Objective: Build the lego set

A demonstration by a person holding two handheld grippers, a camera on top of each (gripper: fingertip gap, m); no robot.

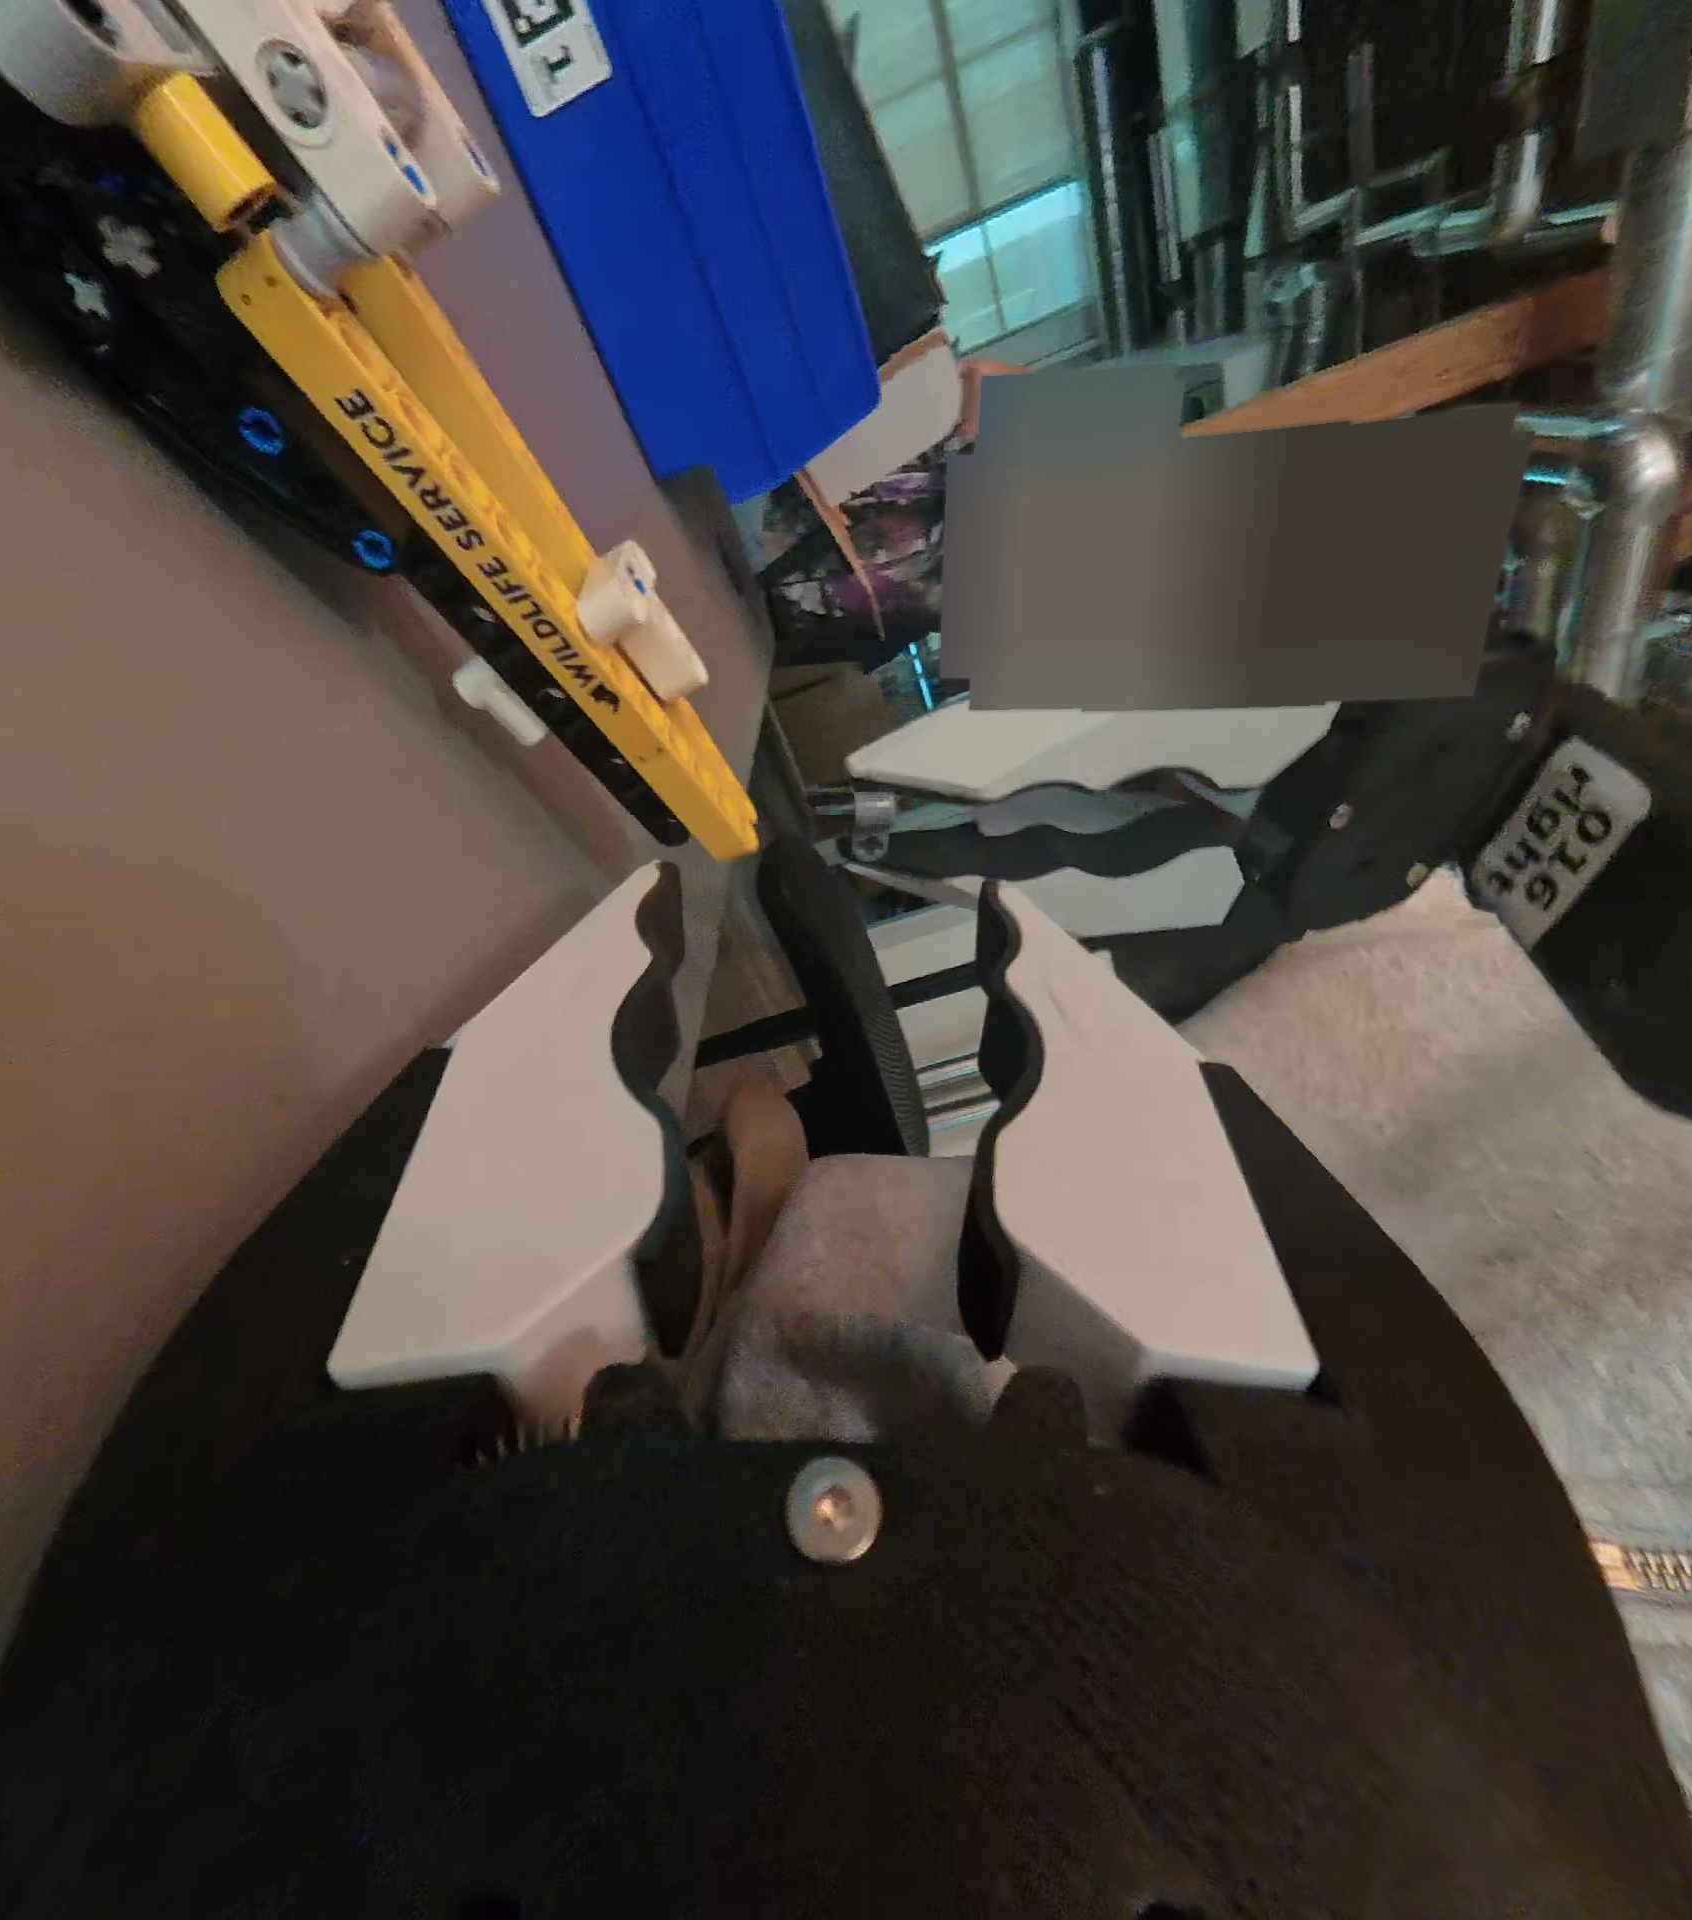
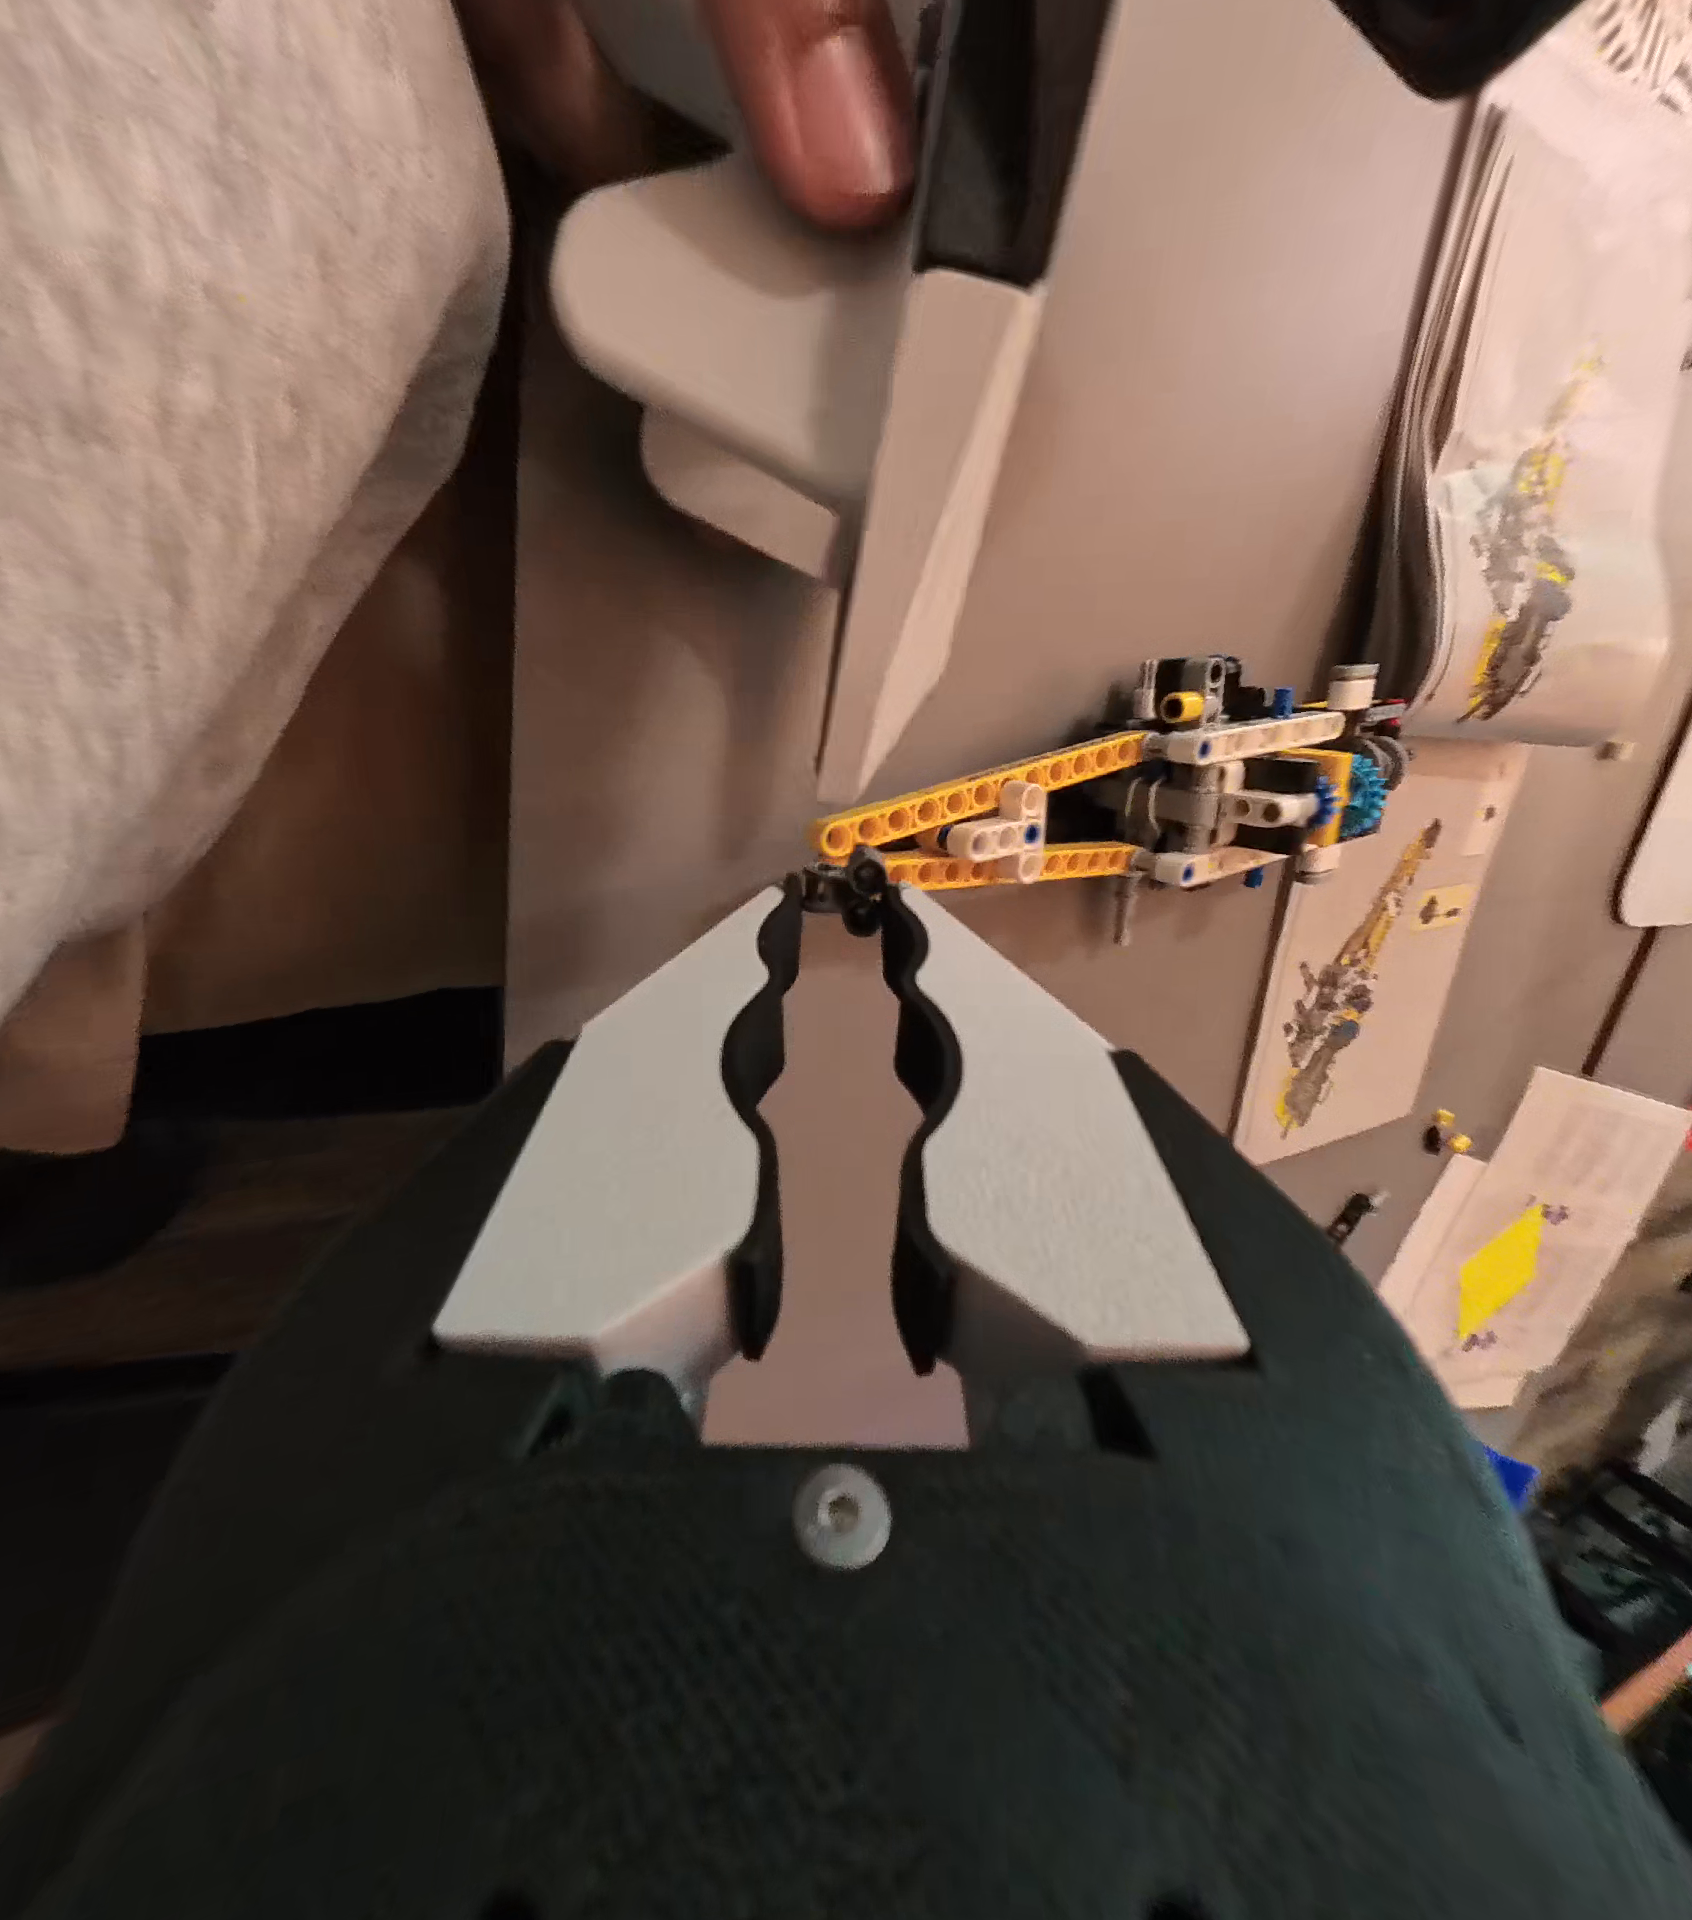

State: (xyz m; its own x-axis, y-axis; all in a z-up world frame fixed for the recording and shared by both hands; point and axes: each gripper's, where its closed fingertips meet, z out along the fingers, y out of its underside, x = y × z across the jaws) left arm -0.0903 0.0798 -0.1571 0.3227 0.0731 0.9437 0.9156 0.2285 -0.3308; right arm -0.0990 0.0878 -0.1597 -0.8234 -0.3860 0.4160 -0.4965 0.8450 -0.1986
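The partly built lego model [image 2: 1133, 800], with long yellow beams, white beams and blue gears, lies on the grey table. In the left wrist view its yellow beam [image 1: 509, 582] runs from the upper left down to just beyond my left fingertip. My left gripper [image 1: 826, 904] is open and empty next to the beam's end. My right gripper [image 2: 844, 896] is shut on a small dark lego piece [image 2: 852, 883], held close to the tip of the yellow beams. The right gripper also shows in the left wrist view [image 1: 852, 821], pointing left with the small piece [image 1: 868, 816] at its tips.
A blue bin [image 1: 696, 239] stands behind the model. Instruction sheets [image 2: 1507, 520] lie beyond the model, with a few small loose parts [image 2: 1444, 1143] near them. The left gripper's body [image 2: 769, 364] and a person's finger [image 2: 821, 125] fill the top of the right wrist view. Only a small space, under 4 cm, lies between the two pairs of fingers.
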